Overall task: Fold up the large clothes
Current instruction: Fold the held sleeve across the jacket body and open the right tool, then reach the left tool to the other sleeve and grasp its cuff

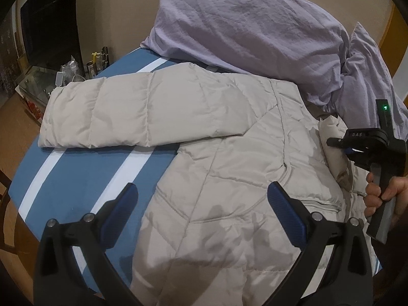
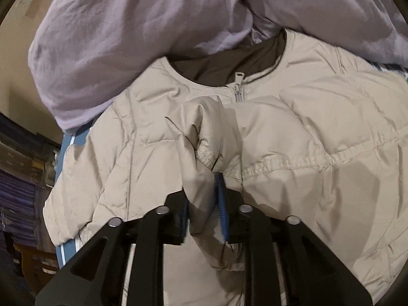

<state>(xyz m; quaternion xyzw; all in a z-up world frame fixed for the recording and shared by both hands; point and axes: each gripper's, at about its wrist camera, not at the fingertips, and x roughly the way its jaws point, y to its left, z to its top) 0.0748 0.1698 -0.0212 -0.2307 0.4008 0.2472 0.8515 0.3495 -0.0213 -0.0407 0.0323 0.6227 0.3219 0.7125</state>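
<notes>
**A:** What's the surface I'm working over?

**B:** A bed with a blue sheet (image 1: 84, 176) striped in white, a beige wall behind it. A crumpled lilac duvet (image 1: 250, 23) is piled at the far end, beyond both my grippers. Off to the far left of my left gripper sits a low table with small bottles (image 1: 74, 68).

**A:** And the garment?

**B:** The pale beige puffer jacket (image 1: 229, 158) lies front up, directly under and ahead of my left gripper (image 1: 202, 195). One sleeve (image 1: 132, 112) stretches flat out to that gripper's left, across the sheet.

**A:** What are the grippers doing?

**B:** My left gripper hangs above the jacket's lower front with its blue pads spread wide and nothing between them. My right gripper (image 2: 204, 199) sits to the right of it, a hand (image 1: 382, 193) wrapped round its handle. The other sleeve's cuff (image 2: 204, 137) sits bunched between its narrowly parted pads, just below the zipper (image 2: 238, 89); whether they pinch it, I cannot tell
</notes>
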